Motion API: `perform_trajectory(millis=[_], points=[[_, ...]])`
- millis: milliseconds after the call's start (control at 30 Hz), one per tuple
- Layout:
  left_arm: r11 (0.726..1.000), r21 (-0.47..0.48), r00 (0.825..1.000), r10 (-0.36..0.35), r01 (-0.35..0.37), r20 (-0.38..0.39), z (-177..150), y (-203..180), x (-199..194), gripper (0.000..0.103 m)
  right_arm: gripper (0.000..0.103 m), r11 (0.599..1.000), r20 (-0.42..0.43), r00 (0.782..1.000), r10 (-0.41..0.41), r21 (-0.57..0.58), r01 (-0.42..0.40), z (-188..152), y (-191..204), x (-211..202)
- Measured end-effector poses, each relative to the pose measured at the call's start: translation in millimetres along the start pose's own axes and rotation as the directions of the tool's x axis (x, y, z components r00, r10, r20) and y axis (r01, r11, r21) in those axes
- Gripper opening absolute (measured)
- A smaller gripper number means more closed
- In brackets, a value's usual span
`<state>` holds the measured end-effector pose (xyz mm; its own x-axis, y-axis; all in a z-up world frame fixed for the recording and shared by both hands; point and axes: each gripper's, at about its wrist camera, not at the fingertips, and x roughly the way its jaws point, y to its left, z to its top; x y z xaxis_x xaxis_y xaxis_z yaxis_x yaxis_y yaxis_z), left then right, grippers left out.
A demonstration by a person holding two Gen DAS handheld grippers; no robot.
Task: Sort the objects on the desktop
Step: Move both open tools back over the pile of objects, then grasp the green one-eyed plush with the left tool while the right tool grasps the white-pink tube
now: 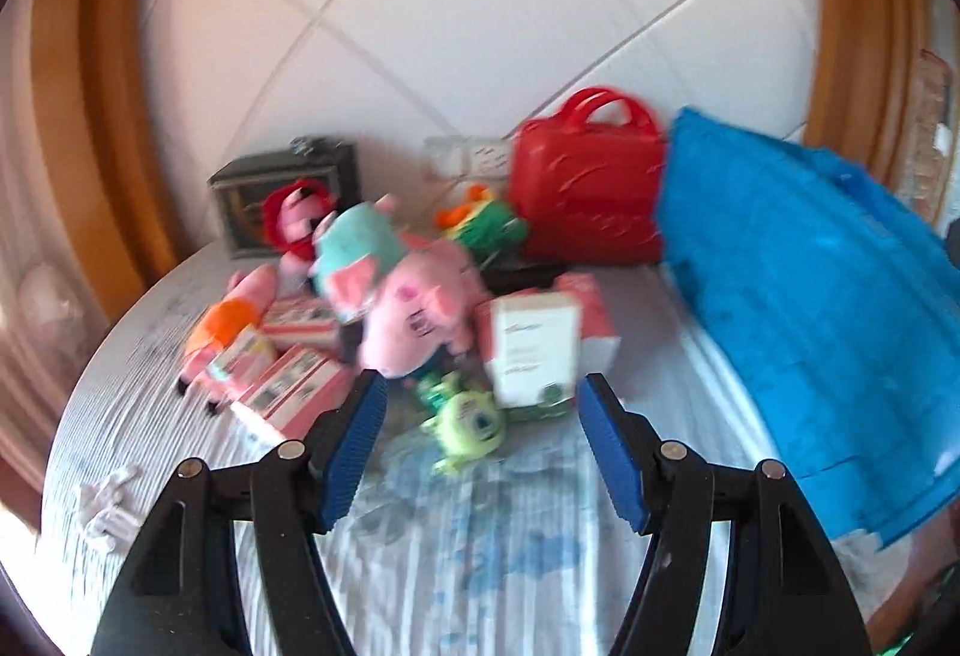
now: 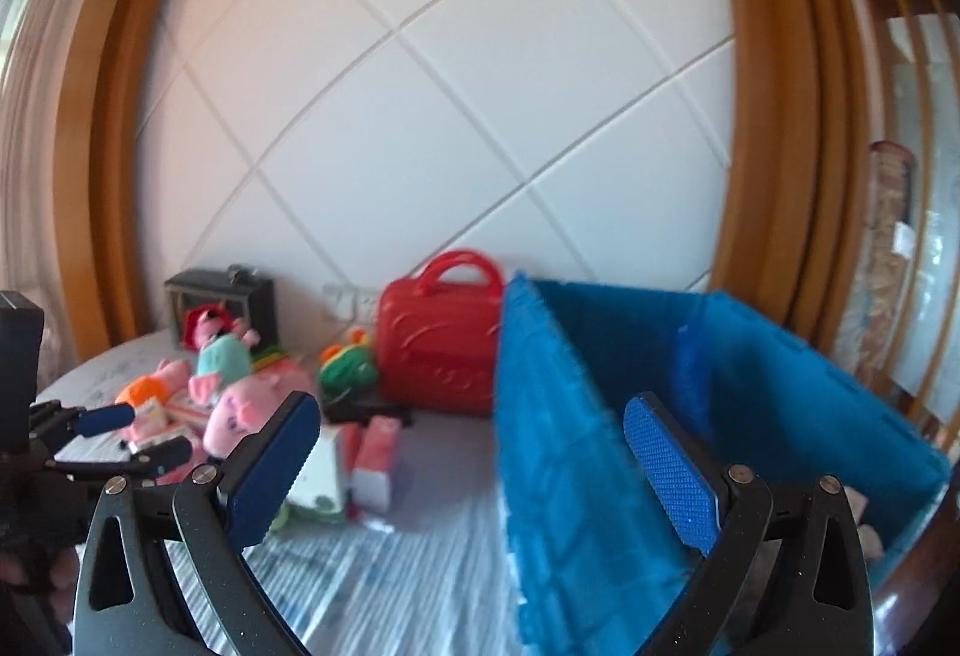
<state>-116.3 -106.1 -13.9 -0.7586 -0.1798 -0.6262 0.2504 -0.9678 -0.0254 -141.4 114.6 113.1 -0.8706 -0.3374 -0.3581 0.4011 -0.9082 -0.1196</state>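
Note:
A heap of toys and boxes lies on the striped table (image 1: 480,554). A pink plush pig (image 1: 414,302) with a teal hat is in the middle, a green one-eyed plush (image 1: 468,422) in front of it, a white box (image 1: 534,350) to its right, pink boxes (image 1: 288,386) to the left. My left gripper (image 1: 480,446) is open and empty, just short of the green plush. My right gripper (image 2: 474,470) is open and empty, over the near wall of the blue fabric bin (image 2: 600,416). The left gripper (image 2: 132,437) also shows in the right wrist view.
A red plastic case (image 1: 588,188) stands against the wall beside the blue bin (image 1: 810,308). A dark box (image 1: 282,194) stands at the back left. A green-orange plush (image 1: 480,224) lies near the case. The tiled wall is behind.

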Motion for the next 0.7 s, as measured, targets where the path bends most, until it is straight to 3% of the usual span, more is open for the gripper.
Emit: perform_trajectory(millis=[133,233,333,433,700], points=[[0.996,-0.043,0.994,0.069,-0.072,-0.081,-13,31,30,0.066,0.103,0.997,-0.103,0.992,0.072,-0.012,-0.074,-14,24,41],[0.994,-0.073,0.987,0.075,-0.086,-0.140,-24,44,53,0.066,0.103,0.992,-0.189,0.974,0.122,-0.018,-0.128,-30,36,77],[0.994,-0.075,0.978,0.069,-0.085,-0.195,-33,46,80,0.066,0.103,0.985,-0.289,0.943,0.165,-0.002,-0.172,-54,40,114],[0.996,-0.066,0.967,0.047,-0.065,-0.250,-40,42,109,0.066,0.103,0.977,-0.385,0.899,0.208,0.036,-0.211,-80,43,152],[0.999,-0.046,0.928,0.002,-0.020,-0.372,-48,24,194,0.066,0.103,0.981,-0.554,0.811,0.188,0.060,-0.186,-134,37,227]])
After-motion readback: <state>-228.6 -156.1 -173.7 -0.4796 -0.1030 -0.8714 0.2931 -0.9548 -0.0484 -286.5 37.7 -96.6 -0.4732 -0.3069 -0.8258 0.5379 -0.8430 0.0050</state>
